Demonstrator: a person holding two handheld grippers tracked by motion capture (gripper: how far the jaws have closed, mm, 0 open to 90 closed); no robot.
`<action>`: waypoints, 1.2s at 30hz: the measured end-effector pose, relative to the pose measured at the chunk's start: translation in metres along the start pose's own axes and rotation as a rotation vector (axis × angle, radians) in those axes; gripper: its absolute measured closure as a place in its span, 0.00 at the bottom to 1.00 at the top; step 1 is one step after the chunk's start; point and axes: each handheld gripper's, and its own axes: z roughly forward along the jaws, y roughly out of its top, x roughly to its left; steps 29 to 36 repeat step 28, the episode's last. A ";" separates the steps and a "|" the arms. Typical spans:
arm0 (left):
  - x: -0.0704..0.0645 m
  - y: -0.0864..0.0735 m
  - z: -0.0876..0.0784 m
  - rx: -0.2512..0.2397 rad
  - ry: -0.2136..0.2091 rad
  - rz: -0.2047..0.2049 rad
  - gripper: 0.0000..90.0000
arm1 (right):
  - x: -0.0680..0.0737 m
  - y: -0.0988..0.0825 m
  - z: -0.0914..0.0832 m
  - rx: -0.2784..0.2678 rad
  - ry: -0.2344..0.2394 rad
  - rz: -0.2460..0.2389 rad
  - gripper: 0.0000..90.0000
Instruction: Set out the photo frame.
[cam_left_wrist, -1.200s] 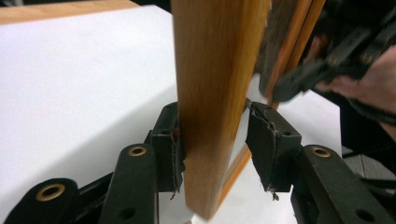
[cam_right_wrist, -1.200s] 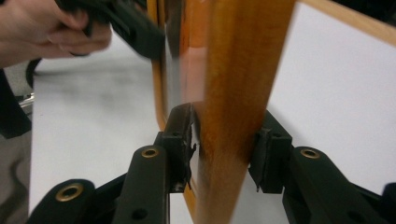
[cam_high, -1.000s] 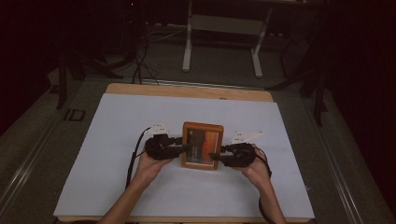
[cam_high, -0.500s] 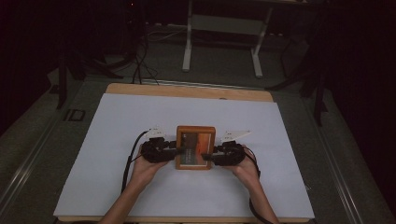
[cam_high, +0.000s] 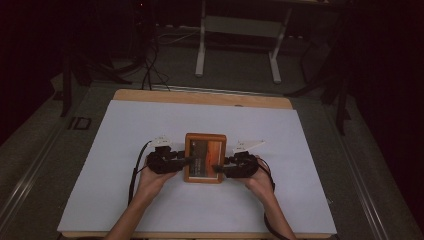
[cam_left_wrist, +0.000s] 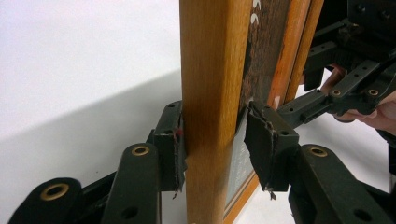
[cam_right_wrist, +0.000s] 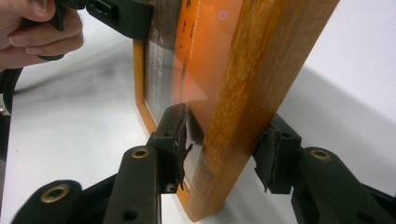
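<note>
While clamped by both tools (cam_high: 187, 161) | rectangular wooden frame (cam_high: 205, 157) | frayed pads (cam_left_wrist: 259, 140)

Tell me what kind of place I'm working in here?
Probably a lab or recording studio, not a home. A wooden table under a plain white sheet stands on grey floor in a dark room, with a metal stand and loose cables behind.
</note>
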 end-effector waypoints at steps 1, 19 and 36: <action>0.000 0.000 0.000 0.003 -0.001 -0.001 0.66 | 0.000 0.000 0.000 -0.001 0.002 0.003 0.64; 0.007 0.002 -0.014 0.000 0.011 -0.021 0.48 | -0.004 0.004 -0.025 -0.037 -0.029 0.002 0.45; 0.027 0.005 -0.043 0.019 0.248 -0.052 0.47 | -0.019 -0.009 -0.059 -0.043 -0.140 0.032 0.42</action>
